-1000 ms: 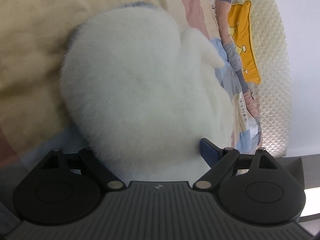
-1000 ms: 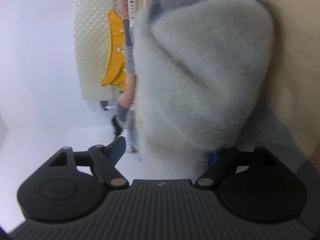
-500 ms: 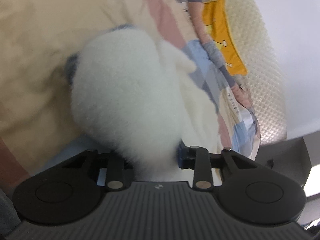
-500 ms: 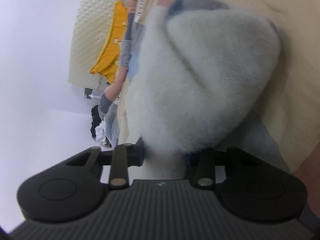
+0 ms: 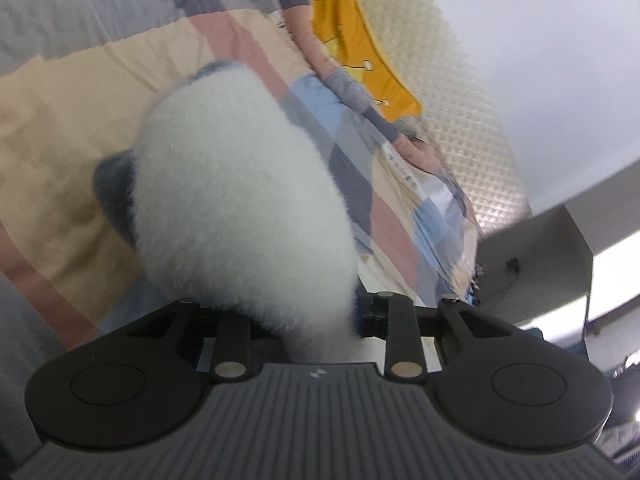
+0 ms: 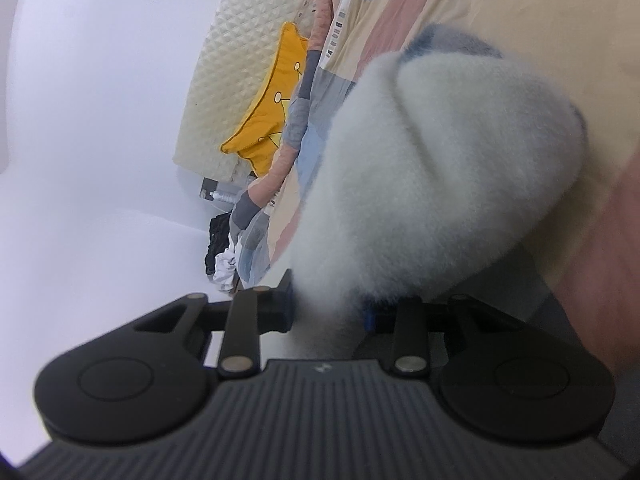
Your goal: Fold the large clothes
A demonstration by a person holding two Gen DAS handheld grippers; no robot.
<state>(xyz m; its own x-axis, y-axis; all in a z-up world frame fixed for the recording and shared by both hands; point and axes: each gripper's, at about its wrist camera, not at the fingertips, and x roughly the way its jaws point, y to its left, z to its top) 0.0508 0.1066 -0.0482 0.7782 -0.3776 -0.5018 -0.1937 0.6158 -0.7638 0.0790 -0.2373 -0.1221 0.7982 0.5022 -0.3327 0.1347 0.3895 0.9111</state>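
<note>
We hold the white fleece garment (image 5: 240, 208) in both grippers above the bed's patchwork quilt (image 5: 80, 112). Our left gripper (image 5: 304, 312) has its fingers clamped on one bunched edge of the fleece, which bulges out over the quilt ahead of them. Our right gripper (image 6: 332, 312) is likewise clamped on another bunched edge of the garment (image 6: 432, 176), its fingers drawn close with the pile pressed between them. A yellow cushion (image 5: 360, 52) lies at the far side of the quilt, against a cream quilted headboard (image 5: 452, 92). A dark and white heap of clothes (image 6: 220, 248) sits beyond the quilt's edge.
</note>
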